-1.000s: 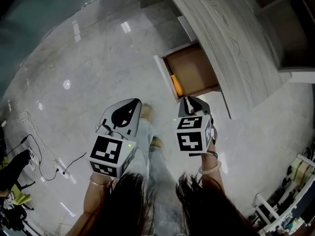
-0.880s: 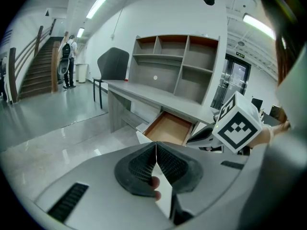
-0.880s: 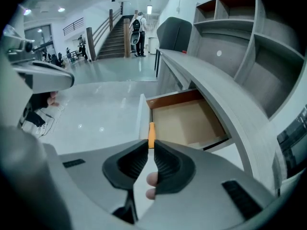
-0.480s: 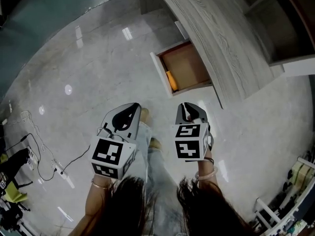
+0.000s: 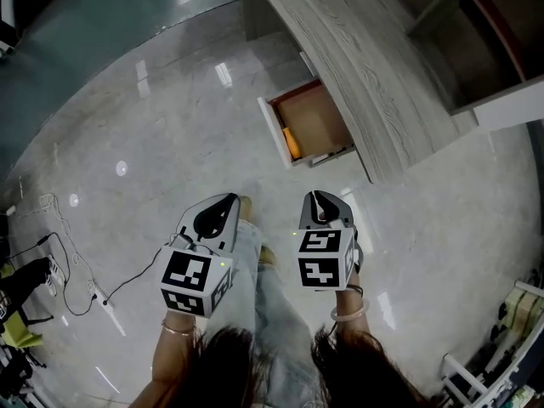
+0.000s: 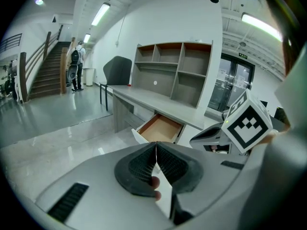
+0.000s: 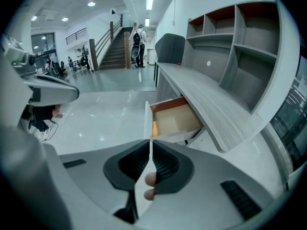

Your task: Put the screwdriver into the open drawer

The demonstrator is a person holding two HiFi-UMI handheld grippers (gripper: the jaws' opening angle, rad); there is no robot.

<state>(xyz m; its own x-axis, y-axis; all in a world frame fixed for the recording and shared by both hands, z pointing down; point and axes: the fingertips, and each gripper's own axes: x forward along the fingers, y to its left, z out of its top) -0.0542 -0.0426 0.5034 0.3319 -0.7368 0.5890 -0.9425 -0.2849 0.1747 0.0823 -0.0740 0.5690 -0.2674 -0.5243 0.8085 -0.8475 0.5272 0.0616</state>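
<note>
The drawer (image 5: 316, 124) under the desk stands pulled out. An orange-handled screwdriver (image 5: 291, 142) lies inside it along the left wall, also visible in the right gripper view as the screwdriver (image 7: 155, 128) in the drawer (image 7: 178, 120). My left gripper (image 5: 228, 199) and right gripper (image 5: 316, 195) hang side by side over the floor, well short of the drawer front. Both are shut with nothing between the jaws, as the left gripper (image 6: 156, 147) and right gripper (image 7: 150, 145) show close up. The left gripper view shows only the drawer (image 6: 159, 128) bottom.
The long grey desk (image 5: 365, 66) runs above the drawer, with open shelves (image 7: 230, 37) on it and a dark chair (image 7: 170, 49) at its far end. Cables (image 5: 76, 270) trail on the glossy floor at left. People (image 7: 139, 40) stand far off by a staircase.
Both grippers have drawn back from the drawer; the right one was at the drawer front a second ago. The orange screwdriver stays in the drawer.
</note>
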